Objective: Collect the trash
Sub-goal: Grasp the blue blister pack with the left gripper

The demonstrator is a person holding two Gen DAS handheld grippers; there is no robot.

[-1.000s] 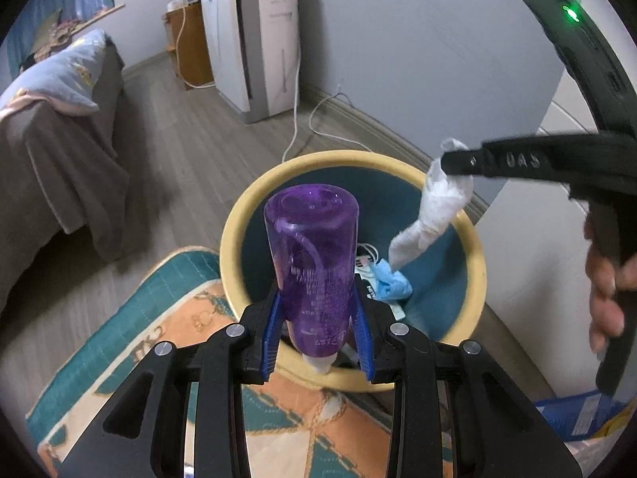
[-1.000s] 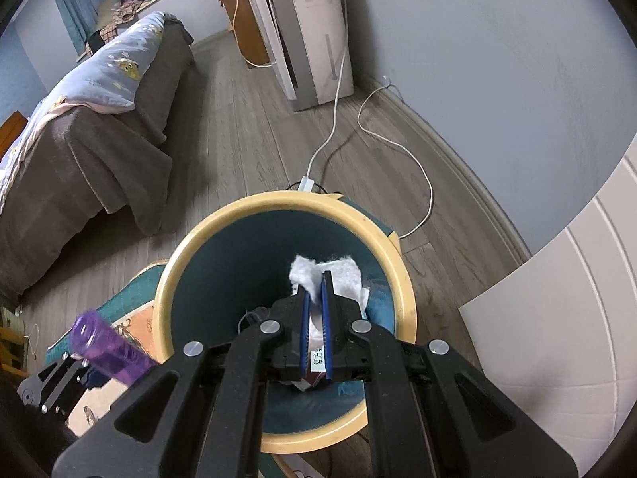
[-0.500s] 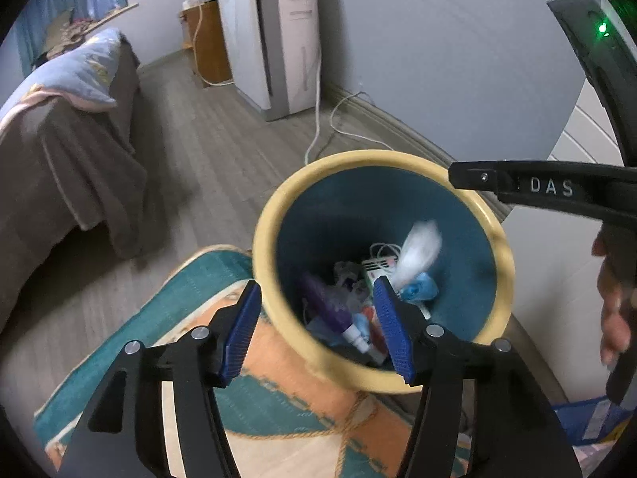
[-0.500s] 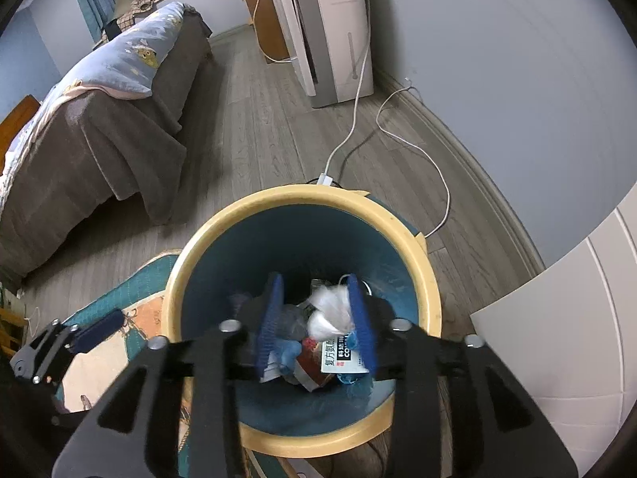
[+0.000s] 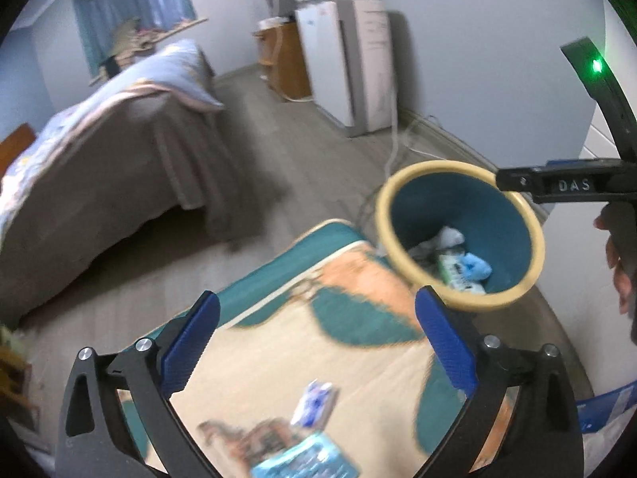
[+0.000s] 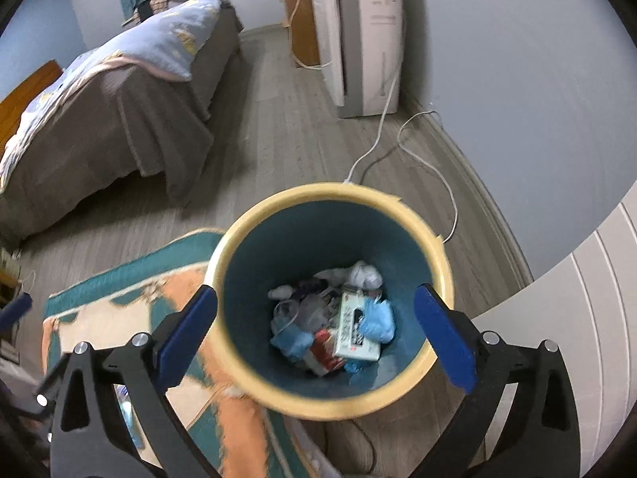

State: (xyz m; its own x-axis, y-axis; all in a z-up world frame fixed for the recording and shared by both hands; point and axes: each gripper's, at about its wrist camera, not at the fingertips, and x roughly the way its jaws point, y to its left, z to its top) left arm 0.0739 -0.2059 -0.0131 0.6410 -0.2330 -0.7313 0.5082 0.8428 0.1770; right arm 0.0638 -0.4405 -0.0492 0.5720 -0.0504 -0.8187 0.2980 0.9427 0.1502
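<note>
Left wrist view: the left hand-held gripper (image 5: 316, 342) has its blue pads spread wide and holds nothing. Below and between the pads lies a teal, orange and cream rug (image 5: 278, 342), motion-blurred. Two pieces of trash lie on the rug close to the gripper body: a small blue-and-white wrapper (image 5: 314, 402) and a light blue packet (image 5: 306, 460) at the bottom edge. Ahead and to the right of the right pad stands the waste bin (image 5: 513, 294), yellow-rimmed with a teal interior, containing crumpled white tissue (image 5: 448, 237) and a blue glove (image 5: 473, 267). The right hand-held gripper (image 5: 557, 185) reaches in from the right edge, over the bin rim. A bed (image 5: 103, 147) stands ahead to the left.

Right wrist view: the right hand-held gripper (image 6: 316, 342) is also spread wide and empty. The waste bin (image 6: 442, 263) sits directly ahead, between and beneath the pads. Its contents include white tissue (image 6: 364, 275), a white carton (image 6: 352, 328) and blue gloves (image 6: 378, 318). The rug (image 6: 119, 302) lies to the left of the bin. A white cable (image 6: 422, 159) runs across the wooden floor (image 6: 278, 135) beyond the bin towards a white appliance (image 6: 358, 36) at the wall.
</note>
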